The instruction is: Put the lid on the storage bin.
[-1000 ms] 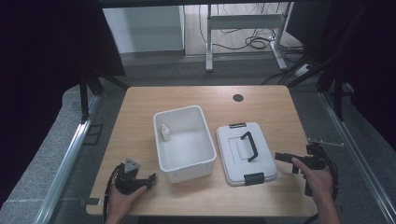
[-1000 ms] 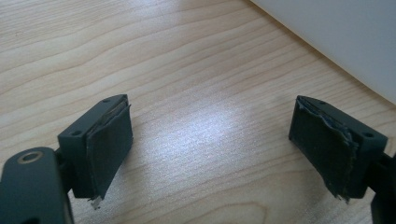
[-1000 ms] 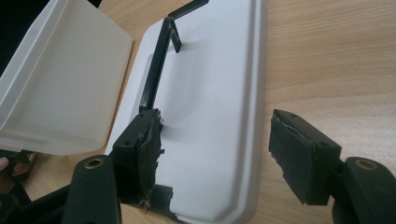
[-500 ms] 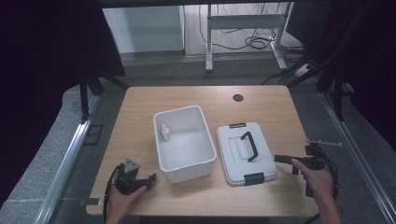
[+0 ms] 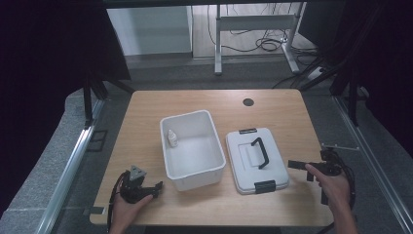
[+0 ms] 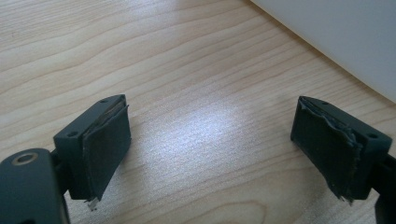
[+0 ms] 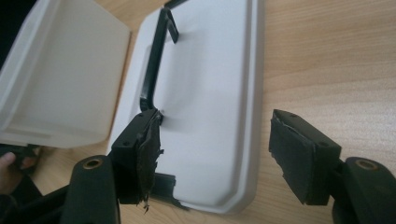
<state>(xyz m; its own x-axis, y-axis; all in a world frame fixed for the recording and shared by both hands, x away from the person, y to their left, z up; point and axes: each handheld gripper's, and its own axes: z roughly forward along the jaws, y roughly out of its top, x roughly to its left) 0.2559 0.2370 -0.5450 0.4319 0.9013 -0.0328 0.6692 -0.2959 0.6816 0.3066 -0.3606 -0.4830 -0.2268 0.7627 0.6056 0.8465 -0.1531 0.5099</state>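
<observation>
My right claw is spread beside the lid; my left claw rests spread, empty. Next, I judge, I grip its handle.

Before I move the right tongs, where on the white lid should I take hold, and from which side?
Grip the black handle at its raised middle, coming down from above. The lid lies flat on the table, so its edges give little purchase, while the handle arches clear. The right tongs are open.
</observation>
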